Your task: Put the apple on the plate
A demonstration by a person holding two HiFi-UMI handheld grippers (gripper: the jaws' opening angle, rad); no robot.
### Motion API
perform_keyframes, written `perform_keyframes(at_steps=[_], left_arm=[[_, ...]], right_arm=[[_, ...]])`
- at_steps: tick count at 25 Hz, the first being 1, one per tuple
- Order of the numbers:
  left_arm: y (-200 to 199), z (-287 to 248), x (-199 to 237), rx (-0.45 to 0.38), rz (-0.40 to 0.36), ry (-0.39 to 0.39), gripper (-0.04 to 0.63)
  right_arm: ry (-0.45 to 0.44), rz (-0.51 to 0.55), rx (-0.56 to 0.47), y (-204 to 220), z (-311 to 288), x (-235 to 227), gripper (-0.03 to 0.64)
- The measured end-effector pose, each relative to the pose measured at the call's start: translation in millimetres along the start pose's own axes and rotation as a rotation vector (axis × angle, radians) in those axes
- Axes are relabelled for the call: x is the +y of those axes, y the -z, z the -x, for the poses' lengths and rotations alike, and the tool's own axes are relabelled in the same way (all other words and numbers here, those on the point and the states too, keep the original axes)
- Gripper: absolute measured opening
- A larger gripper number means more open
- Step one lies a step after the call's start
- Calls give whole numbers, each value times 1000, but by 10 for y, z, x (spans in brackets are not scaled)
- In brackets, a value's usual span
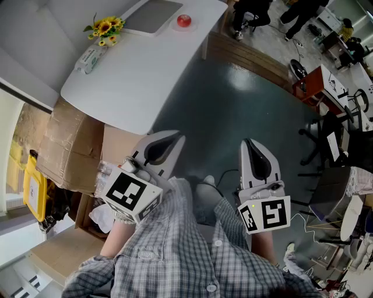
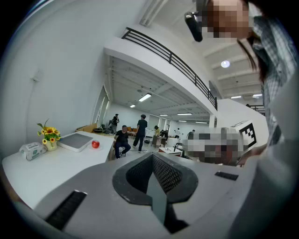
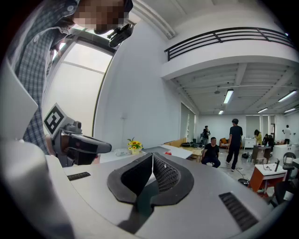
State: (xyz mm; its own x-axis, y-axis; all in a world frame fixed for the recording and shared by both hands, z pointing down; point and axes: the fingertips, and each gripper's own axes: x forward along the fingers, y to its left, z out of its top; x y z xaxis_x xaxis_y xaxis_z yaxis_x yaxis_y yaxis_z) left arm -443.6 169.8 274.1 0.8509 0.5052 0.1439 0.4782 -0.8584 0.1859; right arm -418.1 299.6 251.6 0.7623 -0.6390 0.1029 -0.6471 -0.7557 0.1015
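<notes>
Grippers both held low before the person's checked grey shirt (image 1: 186, 256), well short of the long white table (image 1: 134, 81). Left gripper (image 1: 172, 138) pointed up toward the table's near corner, its marker cube close to the body. In the left gripper view its dark ribbed pads (image 2: 164, 173) met at a single seam, clenched with nothing between them. Right gripper (image 1: 249, 143) hung over the dark teal floor (image 1: 233, 105). In the right gripper view its jaws were likewise pressed together and empty.

Small red apple (image 1: 183, 21) sat at the table's far end, just beside a flat grey rectangular tray (image 1: 152, 14) and well apart from both tools. A faint pale round outline showed around the apple in the head view; whether that was a plate could not be told. From the left gripper view the apple (image 2: 95, 144) rested on the tabletop next to the tray's right edge.

On the table's left side stood a bunch of yellow sunflowers in a small pot (image 1: 105, 28), with a white wrapped packet (image 1: 88, 58) lying just beside it. Brown cardboard boxes (image 1: 64, 145) were stacked on the floor against the table's near-left edge. People stood and sat across the room in the background.
</notes>
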Motion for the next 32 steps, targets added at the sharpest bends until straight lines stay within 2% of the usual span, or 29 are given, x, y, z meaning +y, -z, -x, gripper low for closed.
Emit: perform_keyframes(at_steps=[16, 22, 32], left_arm=[[-33, 40, 40, -6, -1, -8, 9], [-43, -20, 16, -7, 3, -16, 9], [-144, -354, 236, -19, -12, -97, 9]], right_arm=[[24, -21, -14, -34, 8, -16, 25], [38, -26, 2, 28, 24, -150, 25], [-40, -32, -13, 101, -485, -465, 25]])
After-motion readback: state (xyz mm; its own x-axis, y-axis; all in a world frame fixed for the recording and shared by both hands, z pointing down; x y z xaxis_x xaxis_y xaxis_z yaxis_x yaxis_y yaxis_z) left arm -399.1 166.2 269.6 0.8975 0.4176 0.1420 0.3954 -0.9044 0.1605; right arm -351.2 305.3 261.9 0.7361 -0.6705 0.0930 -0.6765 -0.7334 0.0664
